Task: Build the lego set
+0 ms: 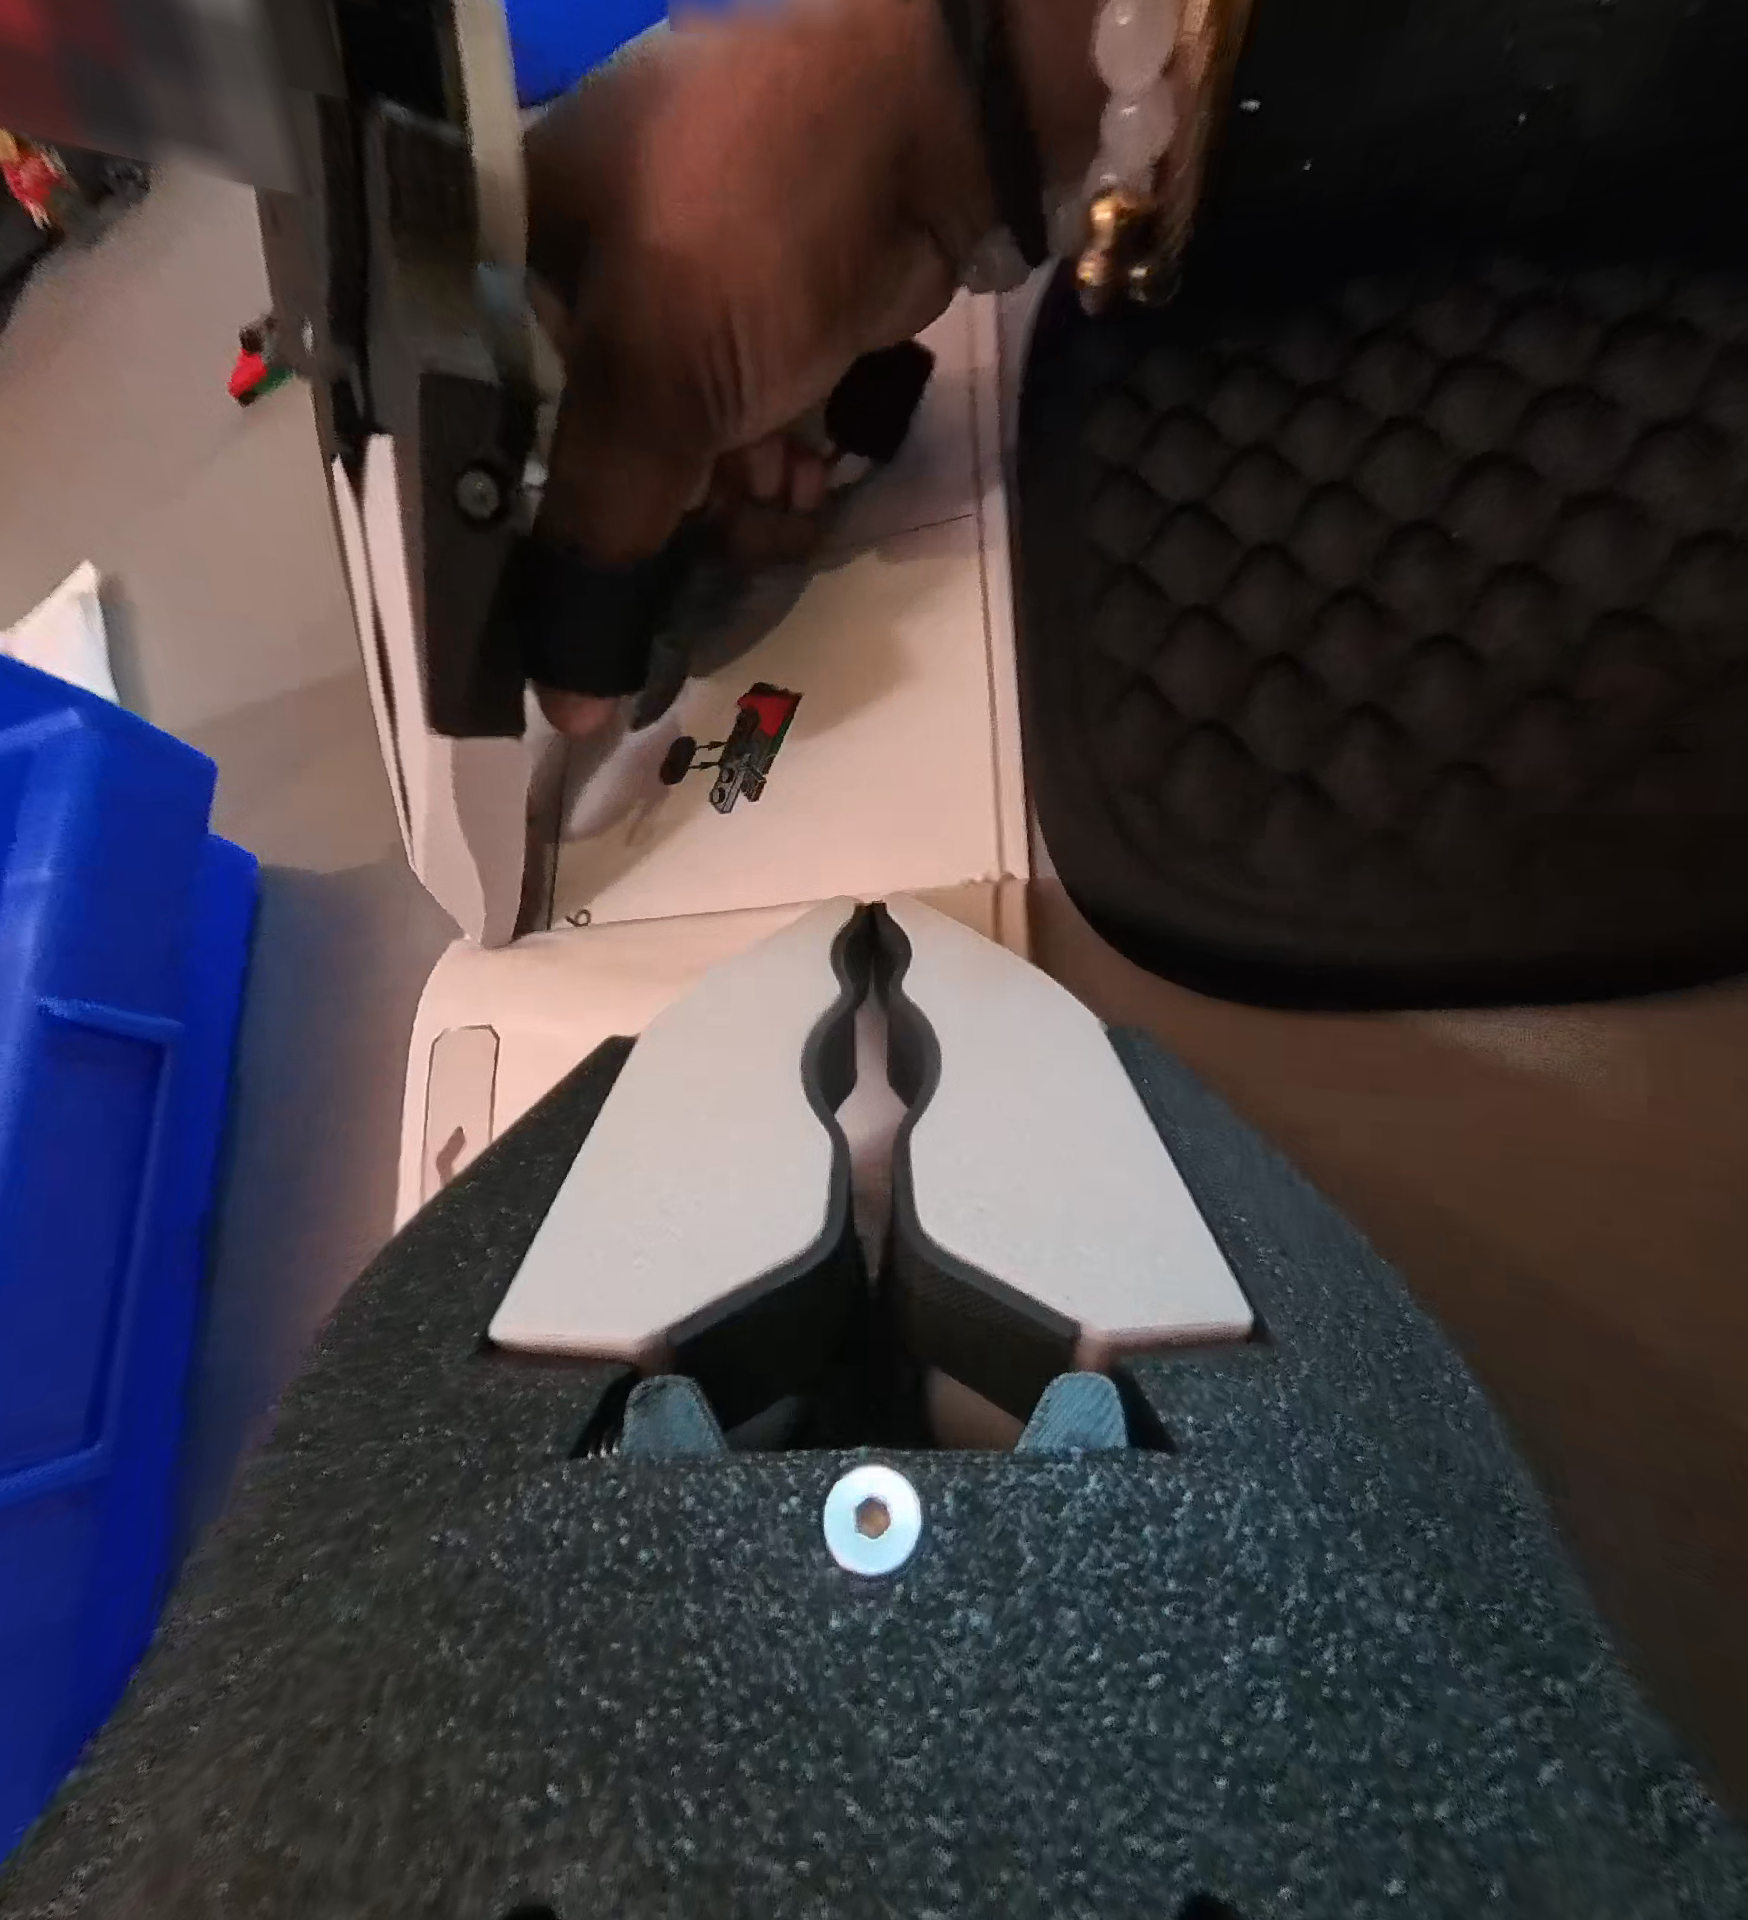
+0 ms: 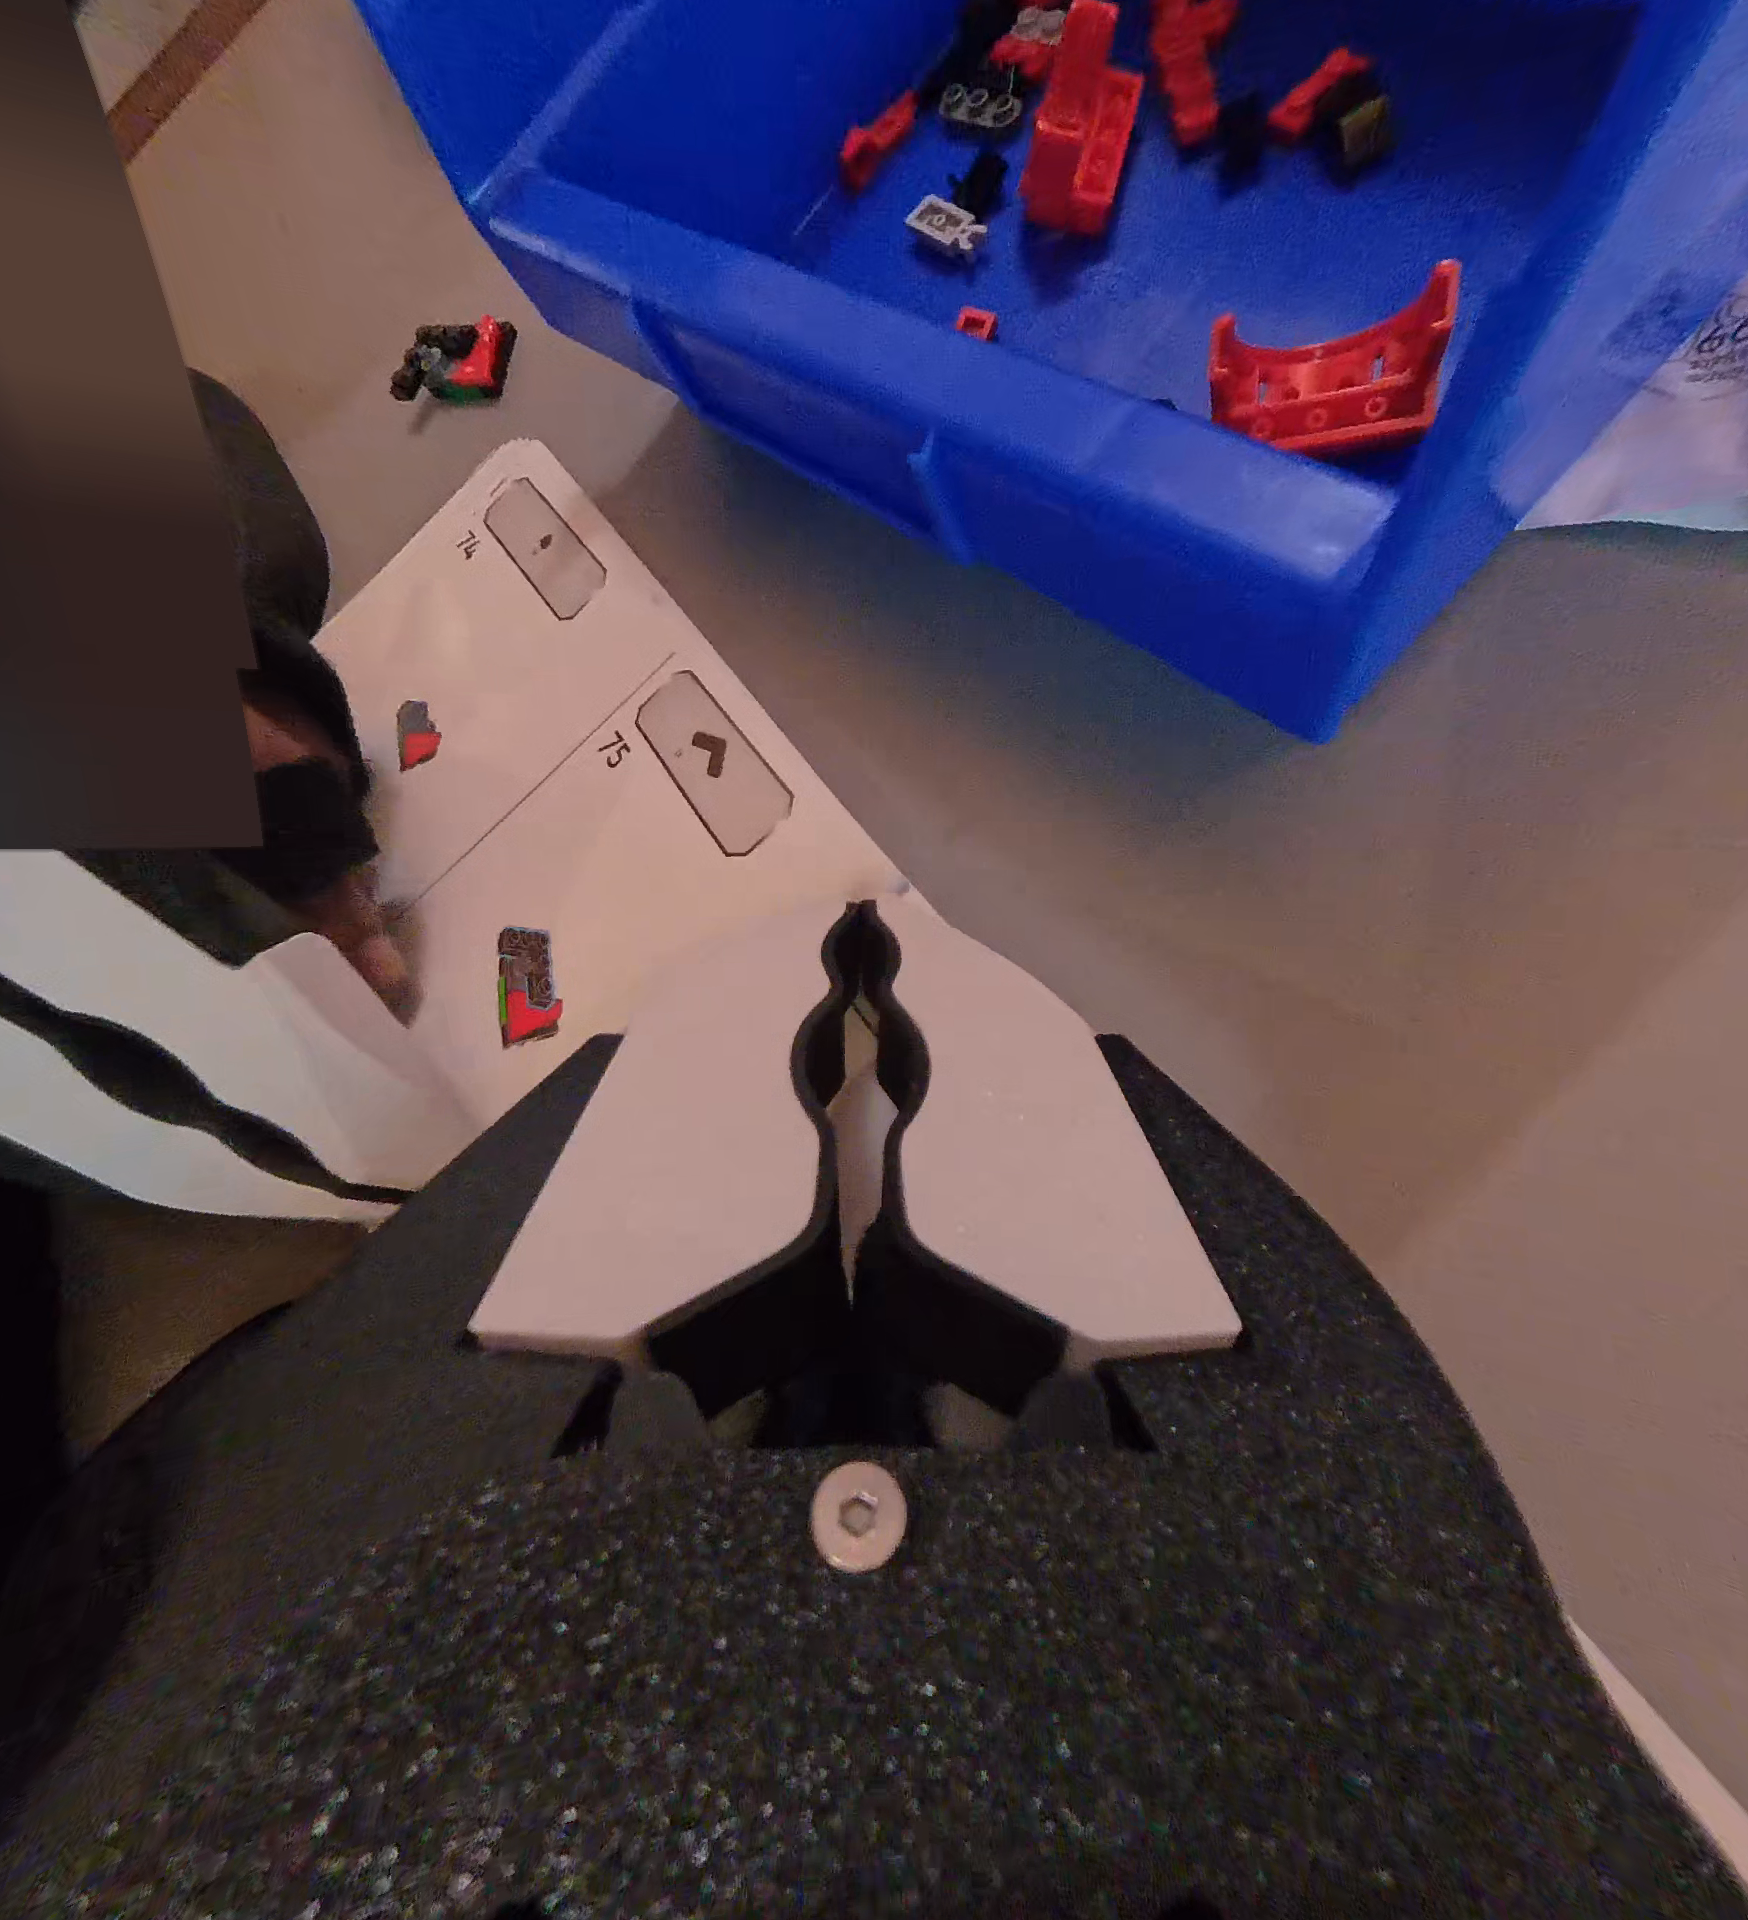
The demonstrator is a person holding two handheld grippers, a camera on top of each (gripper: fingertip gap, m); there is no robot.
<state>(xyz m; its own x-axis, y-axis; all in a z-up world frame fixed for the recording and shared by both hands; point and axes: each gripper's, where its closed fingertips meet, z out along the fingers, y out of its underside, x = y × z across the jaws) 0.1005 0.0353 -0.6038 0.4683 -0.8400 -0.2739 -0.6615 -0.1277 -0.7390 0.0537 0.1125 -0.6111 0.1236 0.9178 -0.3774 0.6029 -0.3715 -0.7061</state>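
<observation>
1. At the left of the left wrist view, a blue bin (image 1: pixel 70 1039) is seen standing on the grey tabletop (image 1: pixel 174 520), close beside the left gripper (image 1: pixel 875 920).
2. The jaws of the left gripper are seen pressed together at the tips, with nothing visible between them; they hover over the near edge of the open instruction booklet (image 1: pixel 828 790).
3. Farther back in that view, the right gripper (image 1: pixel 465 540) is seen held in a hand (image 1: pixel 735 312) above the booklet; a page appears to be lifted beside it.
4. At the right, a dark quilted bag (image 1: pixel 1472 623) is seen next to the booklet.
5. In the right wrist view, a small partly built lego assembly (image 2: pixel 454 358) of black, red and green pieces is seen on the tabletop, just beyond the booklet's far corner.
6. The right gripper's jaws are seen nearly closed; whether a page edge is pinched cannot be told.
7. At the upper right, loose red, black and grey lego pieces (image 2: pixel 1088 135) are seen lying inside the blue bin, with a curved red piece (image 2: pixel 1327 374) near its front wall.
</observation>
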